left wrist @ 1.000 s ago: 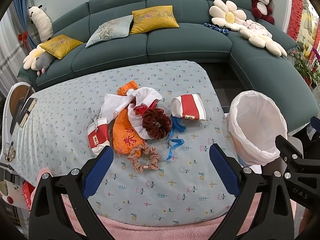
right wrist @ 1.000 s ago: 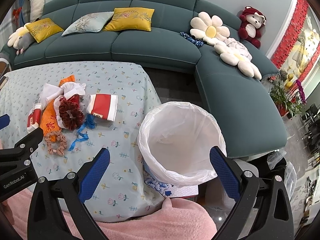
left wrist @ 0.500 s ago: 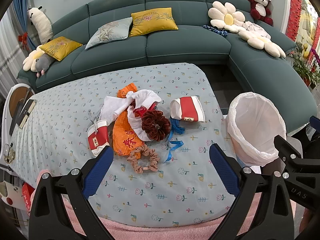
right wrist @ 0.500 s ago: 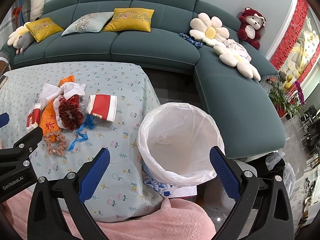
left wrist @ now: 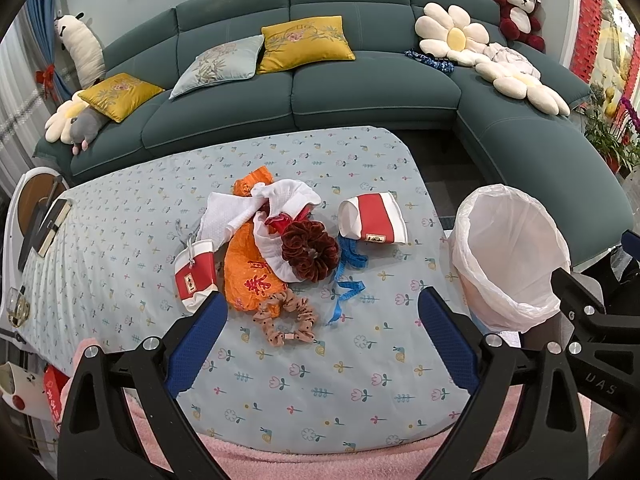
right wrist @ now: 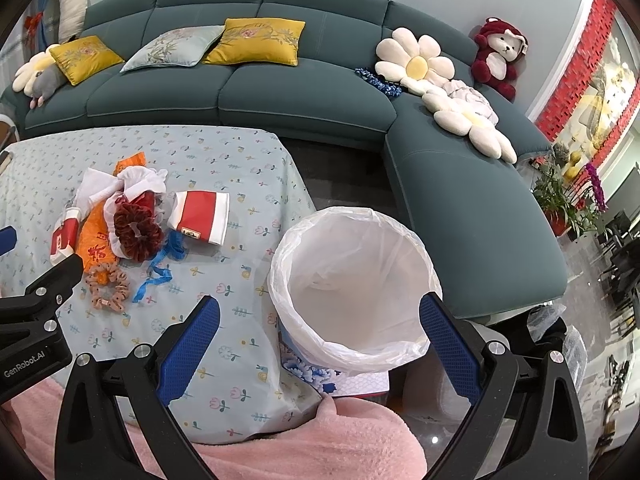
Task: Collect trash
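Tablecloth (left wrist: 120,240) trash pile (left wrist: 280,248) lies beyond wide left jaws.

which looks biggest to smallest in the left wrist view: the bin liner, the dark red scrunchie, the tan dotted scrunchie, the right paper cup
1. bin liner
2. right paper cup
3. dark red scrunchie and tan dotted scrunchie: too alike to rank; the tan one lies nearer the camera.

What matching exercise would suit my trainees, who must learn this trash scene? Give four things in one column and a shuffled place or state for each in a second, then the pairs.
Things:
1. larger red-and-white paper cup
2. dark red scrunchie
3. white-lined bin
4. tan dotted scrunchie

Places or states:
A. standing beside the table, nothing visible inside
B. lying on its side, right of the pile
C. nearest the left gripper, flat on the cloth
D. resting on the white cloth in the pile

Pairs: 1-B, 2-D, 3-A, 4-C
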`<action>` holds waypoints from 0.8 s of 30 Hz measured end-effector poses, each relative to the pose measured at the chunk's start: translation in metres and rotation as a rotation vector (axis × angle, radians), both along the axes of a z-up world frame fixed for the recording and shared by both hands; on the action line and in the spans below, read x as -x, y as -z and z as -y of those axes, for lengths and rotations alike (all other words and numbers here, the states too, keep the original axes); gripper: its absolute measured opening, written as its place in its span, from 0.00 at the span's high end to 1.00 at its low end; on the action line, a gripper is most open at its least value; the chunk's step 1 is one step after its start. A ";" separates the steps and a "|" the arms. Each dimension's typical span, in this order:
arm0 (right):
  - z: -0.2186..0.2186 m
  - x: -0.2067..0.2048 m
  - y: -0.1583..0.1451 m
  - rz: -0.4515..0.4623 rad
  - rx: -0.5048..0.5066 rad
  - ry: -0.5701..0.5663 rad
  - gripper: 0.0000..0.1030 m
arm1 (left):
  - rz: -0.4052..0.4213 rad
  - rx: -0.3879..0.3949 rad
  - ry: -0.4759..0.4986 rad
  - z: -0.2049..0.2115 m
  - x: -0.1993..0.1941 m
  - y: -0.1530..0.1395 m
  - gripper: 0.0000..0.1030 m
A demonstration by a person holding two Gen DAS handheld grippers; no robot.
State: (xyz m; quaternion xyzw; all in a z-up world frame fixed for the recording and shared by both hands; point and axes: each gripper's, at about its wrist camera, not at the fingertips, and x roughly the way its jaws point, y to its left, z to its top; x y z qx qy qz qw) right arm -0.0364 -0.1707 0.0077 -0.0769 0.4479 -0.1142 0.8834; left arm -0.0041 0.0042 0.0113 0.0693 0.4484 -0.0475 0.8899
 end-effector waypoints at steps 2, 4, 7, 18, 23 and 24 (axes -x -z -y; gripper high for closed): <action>0.000 0.000 -0.001 0.002 0.002 0.000 0.08 | 0.000 0.004 0.000 0.001 0.001 0.000 0.11; 0.000 0.001 -0.002 0.007 0.006 0.000 0.08 | 0.000 0.010 0.001 0.001 0.001 -0.001 0.11; -0.003 0.001 -0.005 0.014 0.015 0.000 0.08 | 0.015 0.007 -0.001 0.001 0.003 -0.003 0.11; -0.018 -0.003 -0.013 0.046 0.036 -0.012 0.08 | -0.001 0.065 -0.042 -0.022 -0.003 -0.002 0.11; -0.027 -0.007 -0.014 0.062 -0.002 -0.010 0.08 | -0.006 0.079 -0.068 -0.039 -0.007 0.001 0.11; -0.029 -0.008 -0.014 0.063 -0.009 -0.007 0.08 | -0.009 0.083 -0.079 -0.044 -0.009 0.003 0.11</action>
